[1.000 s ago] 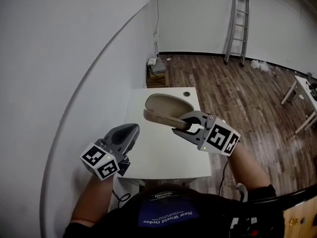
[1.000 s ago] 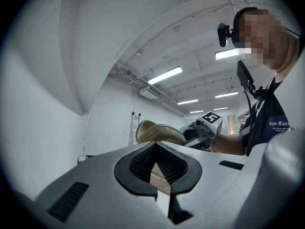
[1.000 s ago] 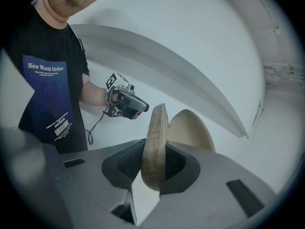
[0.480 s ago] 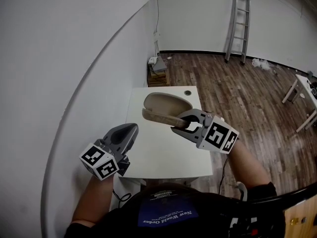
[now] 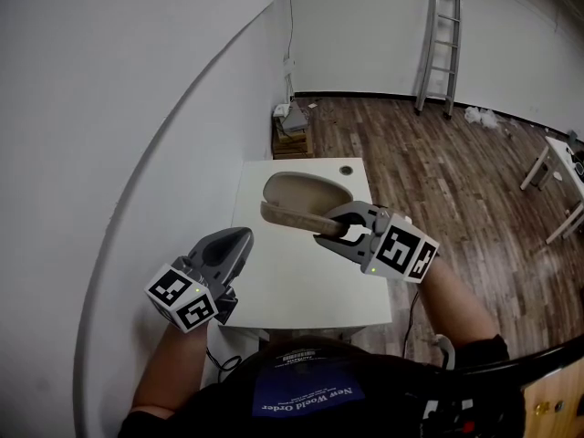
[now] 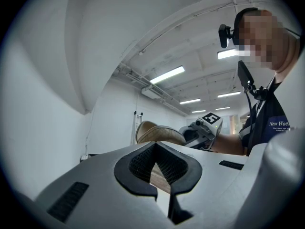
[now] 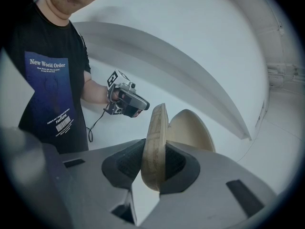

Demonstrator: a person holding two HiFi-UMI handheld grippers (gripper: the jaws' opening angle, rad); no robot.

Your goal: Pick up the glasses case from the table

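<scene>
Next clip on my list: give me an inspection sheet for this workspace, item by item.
Surface: white table, with a round hole near its far edge.
Job's things: tan glasses case, open, one half clamped in the right gripper.
Clutter: nothing seen.
Grippers: right gripper shut on the case; left gripper shut, empty, over the table's left edge.
Cables: a cord hangs from the left gripper; a wire runs down the far wall.
Surroundings: wood floor, ladder against the wall, crate beyond the table.
</scene>
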